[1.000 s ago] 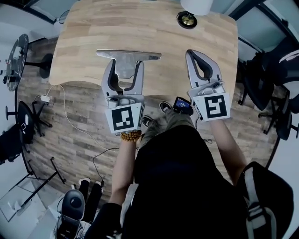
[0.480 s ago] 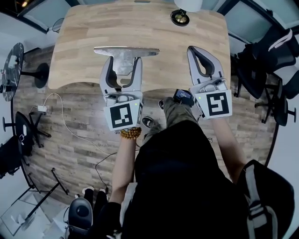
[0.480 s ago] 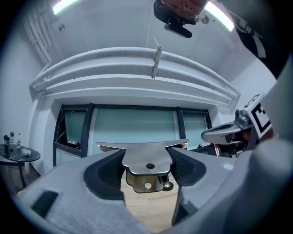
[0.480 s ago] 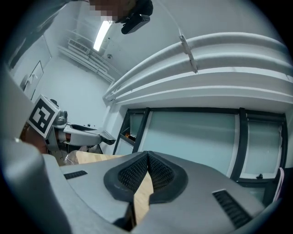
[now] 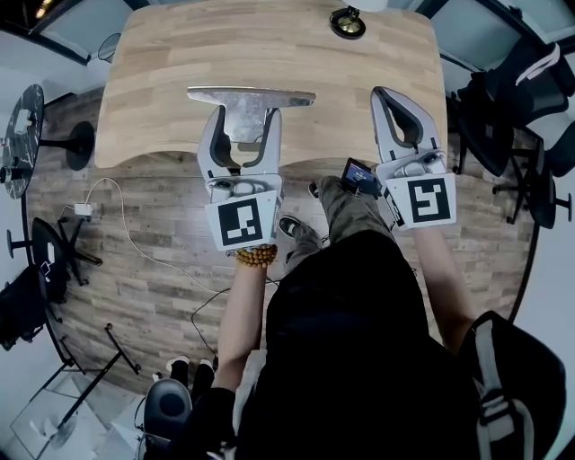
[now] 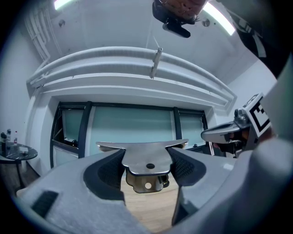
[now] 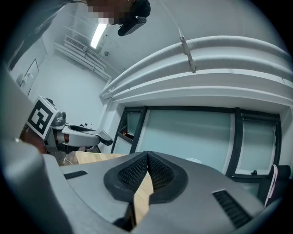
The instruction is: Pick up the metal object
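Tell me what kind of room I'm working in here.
Probably an office or meeting room: a large wooden table, black swivel chairs beside it, and glazed partition walls behind.

Wooden table [image 5: 180, 54], small round dark object [image 5: 347, 22], perhaps a dish, at far edge

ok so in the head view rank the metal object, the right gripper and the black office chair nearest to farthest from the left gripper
1. metal object, clamped between the left gripper's jaws
2. right gripper, beside it on the right, shut and empty
3. black office chair, past the table's right edge
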Demonstrator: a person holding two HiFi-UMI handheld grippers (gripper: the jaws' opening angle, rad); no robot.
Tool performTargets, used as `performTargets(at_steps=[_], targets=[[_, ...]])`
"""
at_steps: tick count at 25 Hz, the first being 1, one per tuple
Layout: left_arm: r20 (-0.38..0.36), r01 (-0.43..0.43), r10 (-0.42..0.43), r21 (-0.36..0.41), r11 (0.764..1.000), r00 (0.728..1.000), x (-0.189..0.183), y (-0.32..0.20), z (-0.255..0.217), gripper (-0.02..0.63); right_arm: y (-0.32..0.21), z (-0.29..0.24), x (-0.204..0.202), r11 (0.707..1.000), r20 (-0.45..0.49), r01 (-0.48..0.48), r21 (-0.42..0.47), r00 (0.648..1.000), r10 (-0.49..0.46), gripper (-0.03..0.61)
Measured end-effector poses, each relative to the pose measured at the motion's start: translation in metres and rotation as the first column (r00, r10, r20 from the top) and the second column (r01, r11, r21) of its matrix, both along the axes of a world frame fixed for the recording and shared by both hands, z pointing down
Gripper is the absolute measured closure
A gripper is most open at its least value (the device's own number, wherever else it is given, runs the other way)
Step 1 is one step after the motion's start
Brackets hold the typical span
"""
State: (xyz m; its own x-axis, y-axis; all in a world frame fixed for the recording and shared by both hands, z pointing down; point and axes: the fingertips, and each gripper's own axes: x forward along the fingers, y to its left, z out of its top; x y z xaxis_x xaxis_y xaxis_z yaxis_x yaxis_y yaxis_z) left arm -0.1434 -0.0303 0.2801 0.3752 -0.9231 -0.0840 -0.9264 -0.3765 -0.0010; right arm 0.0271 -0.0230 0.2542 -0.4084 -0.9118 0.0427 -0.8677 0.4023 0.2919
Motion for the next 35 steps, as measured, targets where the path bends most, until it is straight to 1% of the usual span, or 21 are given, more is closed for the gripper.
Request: performTargets(at_steps=[3, 6, 9, 13, 17, 22, 27, 30, 35], targets=[[-0.016, -0.013, 0.012, -0.009, 1.000, 1.000, 0.000, 0.003, 0.003, 0.310, 0.004, -0.001, 0.001, 1.000, -0.010, -0.016, -0.003, 1.000, 0.016, 0.577], [-0.019, -0.010, 0.010, 0.002, 1.000, 1.000, -0.001, 0.004, 0.002, 0.310, 0.008, -0.004, 0.001, 1.000, -0.016, -0.017, 0.003, 1.000, 0.017, 0.577], [-0.032, 0.009, -0.009, 0.023, 1.000, 0.999, -0.006, 0.003, -0.002, 0.310, 0.010, -0.001, -0.002, 1.000, -0.030, -0.002, -0.006, 1.000, 0.002, 0.577], [-0.035, 0.042, -0.041, 0.010, 0.999, 0.999, -0.016, -0.005, -0.005, 0.310, 0.001, -0.001, -0.009, 0.999, -0.049, 0.039, -0.007, 0.998, -0.039, 0.577], [-0.034, 0.069, -0.069, 0.016, 0.997, 0.997, -0.025, -0.019, -0.008, 0.311, -0.021, 0.003, -0.015, 0.997, -0.030, 0.068, -0.020, 0.997, -0.069, 0.577], [-0.012, 0.085, -0.085, 0.015, 0.996, 0.996, -0.025, -0.032, -0.006, 0.310, -0.043, 0.011, -0.017, 0.995, -0.010, 0.094, -0.027, 0.996, -0.094, 0.577], [0.003, 0.102, -0.103, 0.014, 0.995, 0.995, -0.024, -0.046, -0.006, 0.310, -0.069, 0.029, -0.011, 0.991, 0.032, 0.109, -0.075, 0.994, -0.107, 0.577], [0.012, 0.114, -0.114, 0.012, 0.993, 0.993, -0.028, -0.053, -0.006, 0.310, -0.084, 0.032, -0.010, 0.989, 0.059, 0.118, -0.086, 0.992, -0.113, 0.577], [0.015, 0.148, -0.148, 0.013, 0.989, 0.989, -0.035, -0.062, -0.006, 0.310, -0.099, 0.037, -0.019, 0.981, 0.062, 0.171, -0.094, 0.984, -0.165, 0.577]])
